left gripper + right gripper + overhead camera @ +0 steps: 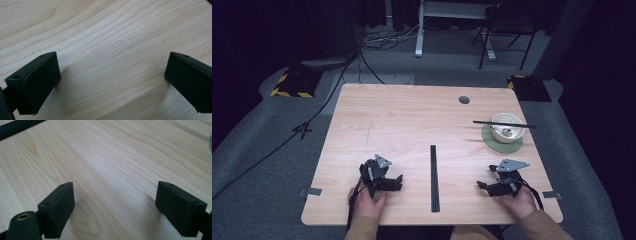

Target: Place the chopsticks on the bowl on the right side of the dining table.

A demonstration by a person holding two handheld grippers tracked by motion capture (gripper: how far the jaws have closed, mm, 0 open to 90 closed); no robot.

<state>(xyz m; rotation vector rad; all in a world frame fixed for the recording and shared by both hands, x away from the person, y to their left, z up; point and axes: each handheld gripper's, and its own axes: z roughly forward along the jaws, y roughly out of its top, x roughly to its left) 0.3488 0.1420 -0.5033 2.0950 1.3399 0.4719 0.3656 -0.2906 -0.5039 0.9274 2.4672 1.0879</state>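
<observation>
A pale wooden counter (412, 125) carries few things. At its near edge the left claw (398, 181) rests in the person's left hand (368, 202), and the right claw (482, 185) in the right hand (518, 201); both lie low on the wood, well apart from each other. In the left gripper view the jaws stand wide apart with only bare wood grain between them, so that claw is released and grasps nothing. The right gripper view shows the same: jaws spread wide over bare wood, released.

Between the two claws lies a pair of black chopsticks (434, 178), running near to far, touching neither claw. At the far right a pale bowl (507, 127) sits on a green mat (499, 142), with what looks like a second black stick (504, 123) laid across its rim.
</observation>
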